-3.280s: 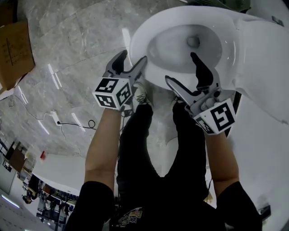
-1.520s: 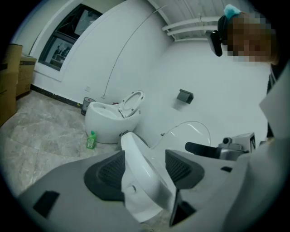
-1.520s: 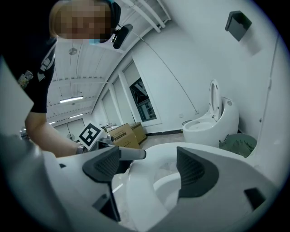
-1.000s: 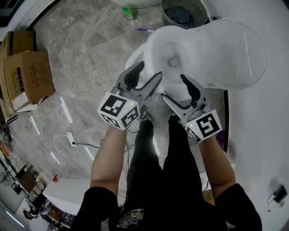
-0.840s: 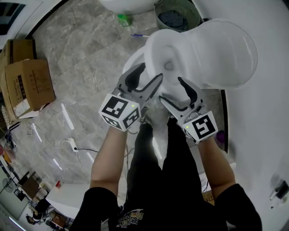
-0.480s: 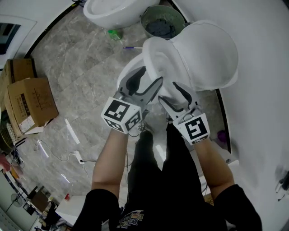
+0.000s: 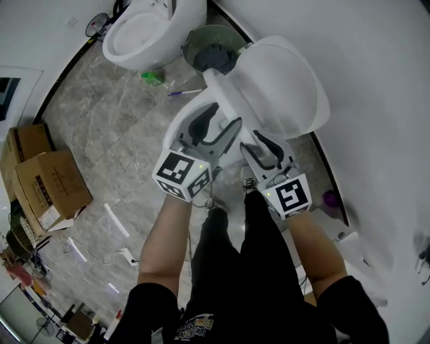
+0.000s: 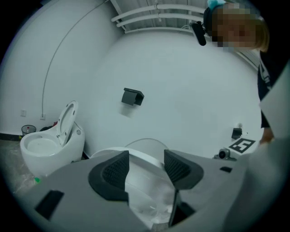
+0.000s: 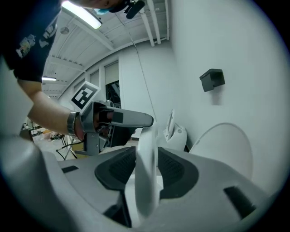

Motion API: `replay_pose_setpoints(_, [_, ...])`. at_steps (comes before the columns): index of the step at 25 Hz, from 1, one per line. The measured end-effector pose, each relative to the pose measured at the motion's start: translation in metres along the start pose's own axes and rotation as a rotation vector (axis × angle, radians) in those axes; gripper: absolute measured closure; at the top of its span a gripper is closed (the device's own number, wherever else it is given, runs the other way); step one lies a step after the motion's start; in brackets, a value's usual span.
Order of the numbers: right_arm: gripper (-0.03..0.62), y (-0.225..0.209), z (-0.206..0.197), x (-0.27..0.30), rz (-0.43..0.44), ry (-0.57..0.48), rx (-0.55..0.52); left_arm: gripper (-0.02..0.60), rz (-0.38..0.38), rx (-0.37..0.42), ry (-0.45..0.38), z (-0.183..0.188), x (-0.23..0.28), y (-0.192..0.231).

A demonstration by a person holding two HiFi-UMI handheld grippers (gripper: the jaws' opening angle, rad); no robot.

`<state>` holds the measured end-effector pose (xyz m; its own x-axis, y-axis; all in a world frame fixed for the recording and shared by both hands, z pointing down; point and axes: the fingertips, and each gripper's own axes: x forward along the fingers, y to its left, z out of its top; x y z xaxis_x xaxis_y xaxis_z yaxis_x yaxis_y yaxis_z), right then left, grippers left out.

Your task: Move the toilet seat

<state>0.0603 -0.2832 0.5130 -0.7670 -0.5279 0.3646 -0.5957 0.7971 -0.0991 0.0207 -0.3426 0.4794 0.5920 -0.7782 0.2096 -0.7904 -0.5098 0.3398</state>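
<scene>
Your right tongs (image 7: 262, 144), wide apart a second ago, are closing on the toilet seat (image 9: 146, 149) at the toilet's (image 7: 176, 131) front edge. Your left tongs (image 7: 225, 115) stand apart, empty. The grip looks nearly made, so you can probably lift next.

place: test hall or lab rigged as a mock washroom, not a lived-in bathroom
fixtures: white toilet (image 7: 191, 104) at 12 o'clock, toilet seat (image 9: 146, 149) and lid (image 7: 282, 87) fitted; second toilet (image 7: 151, 30) at 11 o'clock, near it on the same open floor
floor: grey marble-look tiles (image 7: 101, 141), running wide toward 9 o'clock
clutter: cardboard boxes (image 7: 50, 185) at 9 o'clock; power strip (image 7: 124, 255) with loose cables at 8 o'clock; mesh waste basket (image 7: 211, 50) between the two toilets
wall: plain white curved wall (image 7: 376, 80) at 2 o'clock; black box (image 8: 132, 96) mounted on it
ceiling: exposed white pipes (image 8: 154, 11), bare strip light (image 9: 81, 14), industrial look
</scene>
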Motion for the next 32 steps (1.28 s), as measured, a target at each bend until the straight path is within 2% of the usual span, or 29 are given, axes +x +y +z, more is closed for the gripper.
replay_pose_setpoints(11, [0.47,-0.09,0.006,-0.022,-0.132,0.018,0.017,0.345,-0.102,0.063,0.072,0.017,0.091,-0.034])
replay_pose_setpoints(14, [0.47,-0.113,0.01,-0.029,-0.177,0.008,-0.007,0.345,-0.115,0.066,0.084,0.022,0.112,-0.041])
replay_pose_setpoints(27, [0.43,-0.181,0.001,-0.066,-0.366,0.062,-0.08,0.345,-0.179,0.099,0.16,0.015,0.174,-0.081])
replay_pose_setpoints(31, [0.436,-0.201,-0.009,-0.07,-0.399,0.084,-0.048,0.345,-0.193,0.1,0.161,0.013,0.183,-0.09])
replay_pose_setpoints(32, [0.413,-0.203,-0.01,-0.071,-0.395,0.084,-0.039,0.345,-0.192,0.099,0.16,0.014,0.183,-0.091])
